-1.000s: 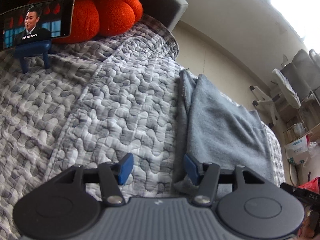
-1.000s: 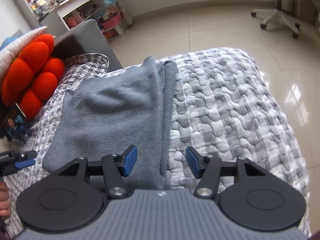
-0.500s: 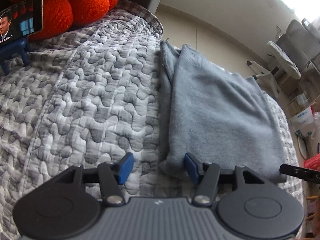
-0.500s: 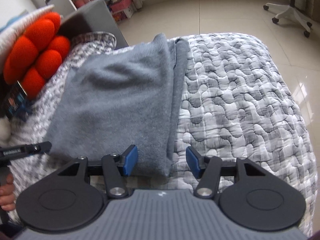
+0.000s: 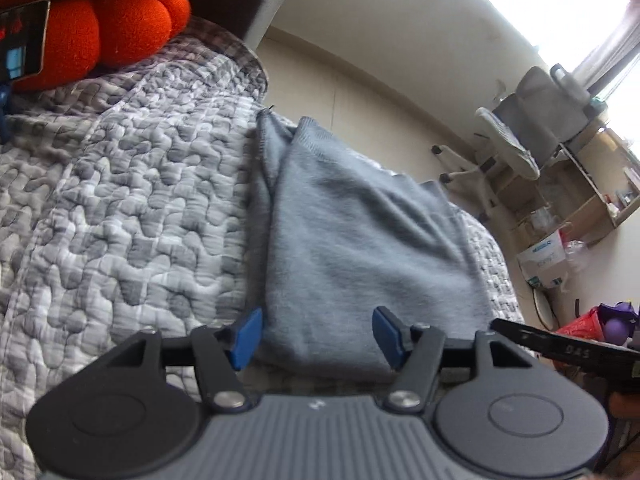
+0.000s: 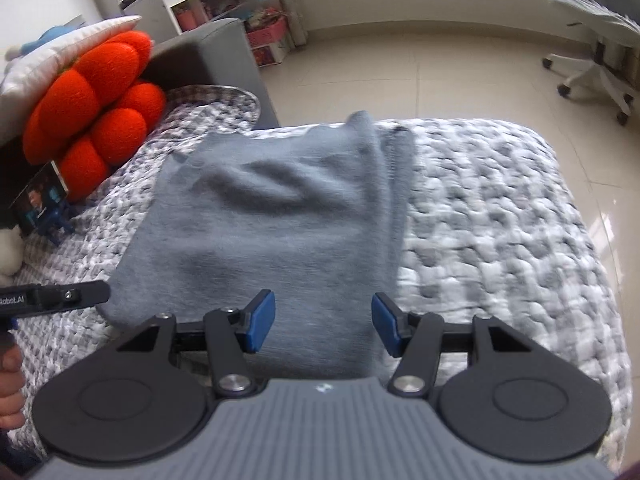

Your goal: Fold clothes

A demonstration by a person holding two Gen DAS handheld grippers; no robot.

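A grey patterned quilt (image 6: 500, 208) carries a folded grey garment (image 6: 280, 216) and an orange cushion (image 6: 92, 108).

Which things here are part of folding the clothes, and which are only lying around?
For the job: grey sweater; left tongs, opening over its near edge; right tongs; quilted cover beneath.

Only lying about: orange cushion; phone on stand; office chair.
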